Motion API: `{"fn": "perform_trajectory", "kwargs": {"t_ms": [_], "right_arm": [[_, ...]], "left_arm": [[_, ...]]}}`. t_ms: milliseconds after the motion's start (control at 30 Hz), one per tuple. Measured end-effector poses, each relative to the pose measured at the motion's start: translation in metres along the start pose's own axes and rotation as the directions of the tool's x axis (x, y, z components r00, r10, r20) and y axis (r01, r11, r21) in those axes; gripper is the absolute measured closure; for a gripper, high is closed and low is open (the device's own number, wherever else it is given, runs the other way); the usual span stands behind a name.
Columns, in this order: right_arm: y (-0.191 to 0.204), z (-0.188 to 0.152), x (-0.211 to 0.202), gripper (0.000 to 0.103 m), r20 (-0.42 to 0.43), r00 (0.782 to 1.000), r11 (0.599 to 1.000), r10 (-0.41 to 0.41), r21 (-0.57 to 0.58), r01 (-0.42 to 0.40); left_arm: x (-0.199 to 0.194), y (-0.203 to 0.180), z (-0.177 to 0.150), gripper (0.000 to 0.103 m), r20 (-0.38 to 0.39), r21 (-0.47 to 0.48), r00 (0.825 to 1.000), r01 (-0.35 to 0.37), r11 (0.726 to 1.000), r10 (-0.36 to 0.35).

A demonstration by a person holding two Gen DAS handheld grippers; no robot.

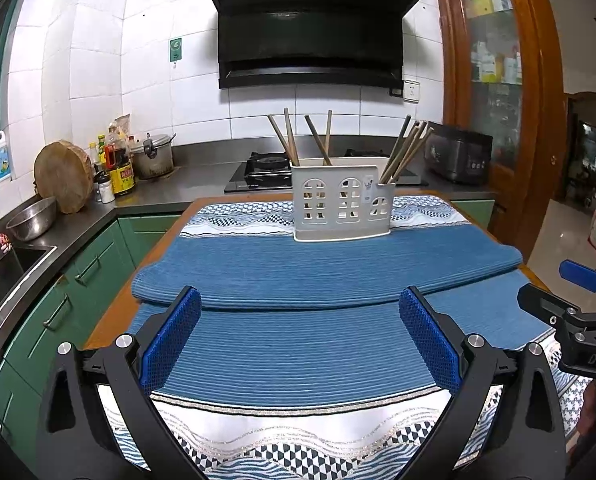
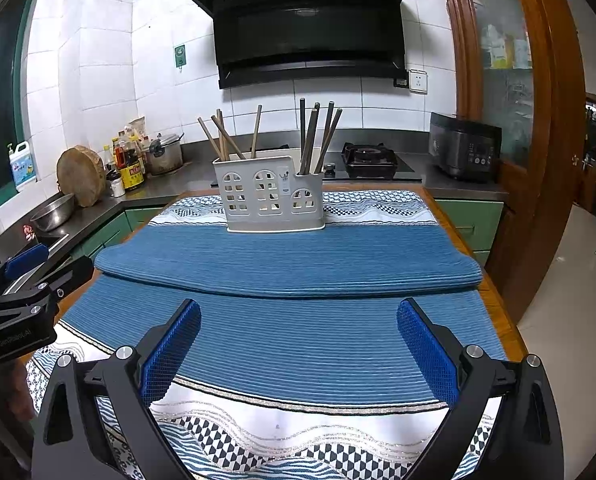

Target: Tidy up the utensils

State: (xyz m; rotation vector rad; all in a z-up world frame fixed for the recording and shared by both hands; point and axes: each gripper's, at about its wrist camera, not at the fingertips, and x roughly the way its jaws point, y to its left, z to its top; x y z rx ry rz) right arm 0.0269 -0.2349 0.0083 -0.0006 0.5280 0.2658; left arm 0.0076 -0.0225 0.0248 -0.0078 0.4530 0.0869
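A white utensil holder with arched cut-outs stands at the far end of the cloth-covered table. Several brown chopsticks lean in its larger left compartment. Several more chopsticks stand in the small right one. My left gripper hovers open over the blue mat, well short of the holder, nothing between its blue pads. My right gripper is likewise open and empty over the mat. Each gripper shows at the edge of the other's view: the right gripper and the left gripper.
A folded blue mat lies across the table in front of the holder. Behind it are a gas hob, a rice cooker, bottles, a pot, a round chopping board, a steel bowl and a sink.
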Motion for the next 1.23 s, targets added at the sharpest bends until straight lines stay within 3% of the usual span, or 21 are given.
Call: {"fn": "perform_trajectory", "kwargs": {"t_ms": [1233], "right_arm": [[0.0024,0.0007,0.0011,0.008,0.002,1.0,1.0,0.003,0.004,-0.003]], "left_arm": [[0.0008,-0.0045,0.0002,0.005,-0.001,0.008,1.0,-0.004,1.0,0.004]]}}
